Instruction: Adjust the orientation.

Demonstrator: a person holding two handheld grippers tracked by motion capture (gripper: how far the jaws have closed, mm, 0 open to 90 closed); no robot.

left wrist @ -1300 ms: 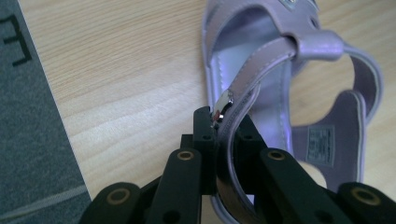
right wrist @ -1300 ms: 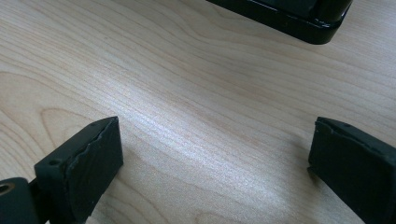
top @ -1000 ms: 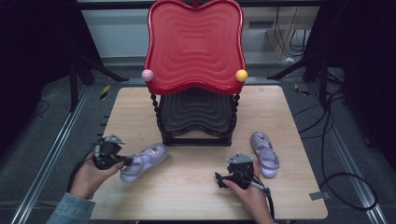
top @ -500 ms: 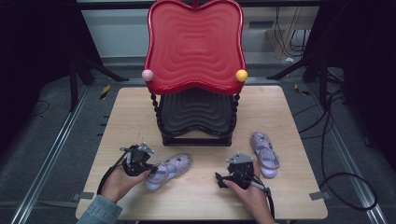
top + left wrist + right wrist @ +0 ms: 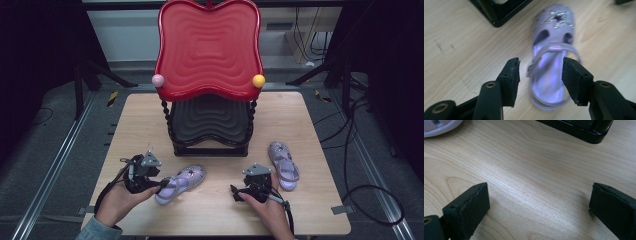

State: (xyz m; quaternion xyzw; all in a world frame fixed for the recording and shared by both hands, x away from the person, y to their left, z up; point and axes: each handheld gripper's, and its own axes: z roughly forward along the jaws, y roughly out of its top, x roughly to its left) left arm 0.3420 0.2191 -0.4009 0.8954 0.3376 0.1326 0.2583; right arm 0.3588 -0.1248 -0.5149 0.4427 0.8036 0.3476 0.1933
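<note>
Lilac sandal, the one nearer the table's middle, lay flat on the wooden table with its heel end between the jaws of the left gripper. Those jaws had just been opening. In the left gripper view one pad stood clear of the shoe's strap side, with bare wood showing in the gap, while the other sat right at the opposite edge of the sole; whether that pad touched the shoe could not be told. The sandal's glittery toe pointed away from the gripper, toward the black base of the stand. From the high view the left gripper was held low in the person's left hand, at the near left of the table, with the sandal stretching from it toward the stand.

The right gripper was spread wide over bare wood, nothing between its jaws. In the high view it sat in the right hand, near the front edge. A second lilac sandal lay just beside it on the right.

Behind both stood the two-tier stand: a black lower tray and a red wavy upper tray, with a pink ball and a yellow ball at its front corners.
</note>
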